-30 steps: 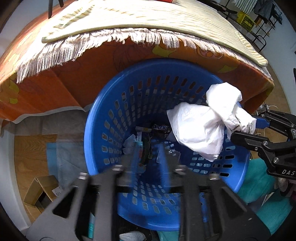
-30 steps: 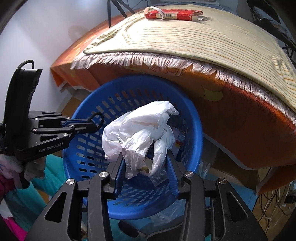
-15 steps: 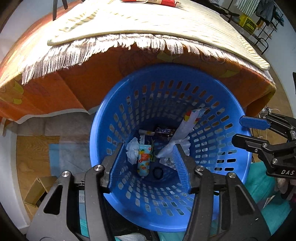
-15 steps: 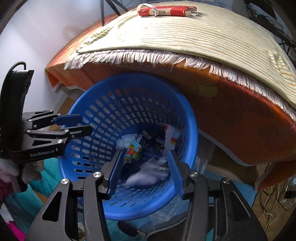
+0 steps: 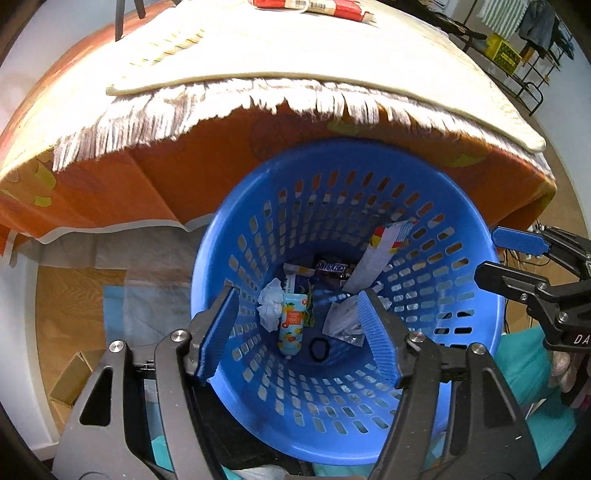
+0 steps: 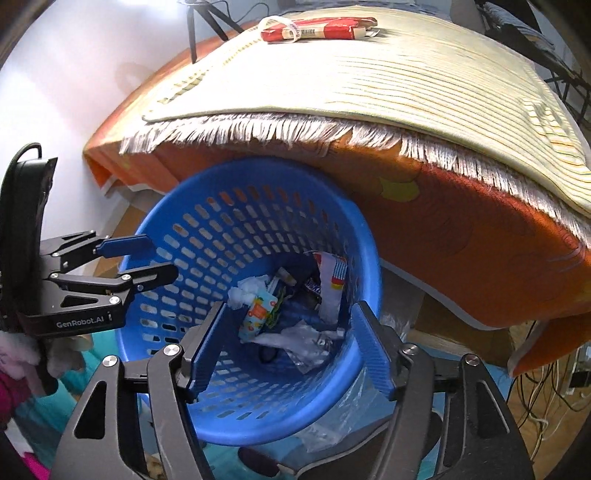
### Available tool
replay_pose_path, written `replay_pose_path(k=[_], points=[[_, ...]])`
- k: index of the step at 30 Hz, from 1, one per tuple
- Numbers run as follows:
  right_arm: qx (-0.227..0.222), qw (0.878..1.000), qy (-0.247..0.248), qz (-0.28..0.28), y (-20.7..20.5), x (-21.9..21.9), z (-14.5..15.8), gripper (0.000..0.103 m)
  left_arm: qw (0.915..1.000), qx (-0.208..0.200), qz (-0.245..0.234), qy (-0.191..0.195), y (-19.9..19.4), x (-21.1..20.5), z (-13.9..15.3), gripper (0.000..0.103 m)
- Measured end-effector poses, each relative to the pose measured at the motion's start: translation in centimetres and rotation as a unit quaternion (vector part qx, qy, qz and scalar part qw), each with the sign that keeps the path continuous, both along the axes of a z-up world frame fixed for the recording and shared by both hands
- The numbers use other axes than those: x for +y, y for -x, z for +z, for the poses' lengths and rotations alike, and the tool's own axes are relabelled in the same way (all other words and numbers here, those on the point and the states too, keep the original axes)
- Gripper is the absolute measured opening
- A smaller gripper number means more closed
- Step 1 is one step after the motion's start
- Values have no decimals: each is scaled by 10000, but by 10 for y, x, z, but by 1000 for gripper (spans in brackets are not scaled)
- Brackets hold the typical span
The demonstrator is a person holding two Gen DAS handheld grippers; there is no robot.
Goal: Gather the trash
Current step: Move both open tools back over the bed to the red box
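Observation:
A blue perforated basket [image 5: 424, 206] stands below the table edge; it also shows in the right wrist view [image 6: 177, 229]. Inside lie a crumpled tissue [image 5: 269, 302], an orange-print tube [image 5: 293, 325], a Snickers wrapper [image 5: 332, 266], a white striped wrapper [image 5: 373, 258] and crumpled clear plastic [image 6: 299, 339]. My left gripper [image 5: 299, 336] is open and empty above the basket's near rim. My right gripper [image 6: 291, 343] is open and empty above the basket. A red and white packet [image 6: 317, 29] lies on the table's far side.
A fringed cream mat [image 6: 369, 81] covers an orange tablecloth [image 6: 461, 229] on the table. A cardboard box [image 5: 70, 376] lies on the wooden floor at the left. Teal cloth [image 5: 532, 376] sits beside the basket. Cables [image 6: 546, 391] trail on the floor at right.
The white plastic bag held by my right gripper dropped into the basket and my right gripper opened. Both grippers rose, showing more of the tabletop.

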State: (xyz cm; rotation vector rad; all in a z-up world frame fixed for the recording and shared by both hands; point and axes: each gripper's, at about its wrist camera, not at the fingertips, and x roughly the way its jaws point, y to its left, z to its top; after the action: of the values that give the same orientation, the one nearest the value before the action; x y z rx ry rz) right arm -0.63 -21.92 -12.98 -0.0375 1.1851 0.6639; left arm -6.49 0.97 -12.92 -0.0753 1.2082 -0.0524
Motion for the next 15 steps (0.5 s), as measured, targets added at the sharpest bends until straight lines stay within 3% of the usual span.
replay_pose_path(k=[8, 15], points=[[5, 9994, -229, -254, -15, -7, 15, 68, 9993, -245, 163, 227, -23, 10, 35, 69], [-375, 9969, -591, -350, -38, -12, 48, 68, 9979, -531, 227, 288, -59, 21, 75, 69]])
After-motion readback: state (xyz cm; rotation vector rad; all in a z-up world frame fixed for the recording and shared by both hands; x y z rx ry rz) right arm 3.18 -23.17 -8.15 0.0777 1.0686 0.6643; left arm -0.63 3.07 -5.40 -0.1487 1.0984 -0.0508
